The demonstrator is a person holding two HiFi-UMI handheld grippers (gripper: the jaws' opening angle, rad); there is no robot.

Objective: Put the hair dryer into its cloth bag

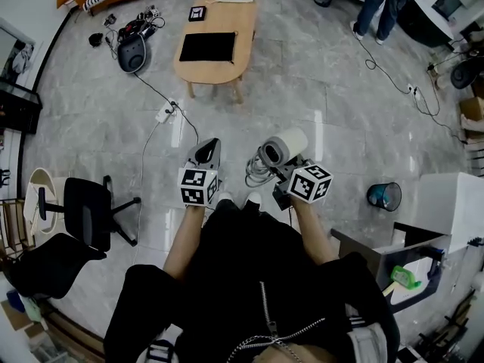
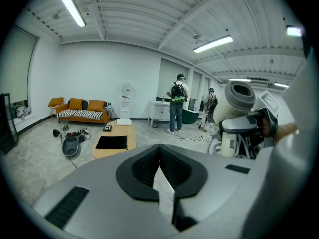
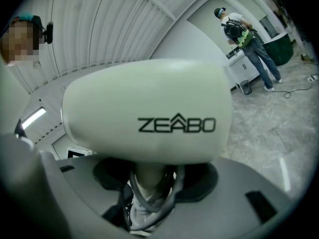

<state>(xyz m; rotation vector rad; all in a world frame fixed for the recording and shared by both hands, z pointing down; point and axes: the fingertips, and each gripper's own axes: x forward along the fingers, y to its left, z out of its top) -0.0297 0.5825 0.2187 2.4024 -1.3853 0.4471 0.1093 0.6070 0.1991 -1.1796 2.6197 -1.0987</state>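
My right gripper [image 1: 277, 169] is shut on the handle of a pale hair dryer [image 1: 284, 148], which it holds in the air above the floor. The dryer's barrel, printed ZEABO [image 3: 149, 108], fills the right gripper view, and its grey cord [image 3: 149, 203] is bunched round the handle between the jaws. The cord hangs in a coil [image 1: 257, 175] beside the gripper. My left gripper [image 1: 206, 154] is shut with nothing in it [image 2: 160, 156]. A flat black cloth piece [image 1: 207, 46], perhaps the bag, lies on the wooden table [image 1: 227, 70] farther ahead.
A black office chair [image 1: 87, 210] stands at my left. A power strip and cable [image 1: 165, 114] lie on the tiled floor between me and the table. A teal waste bin [image 1: 384, 196] is at my right. A person [image 1: 382, 2] stands far right.
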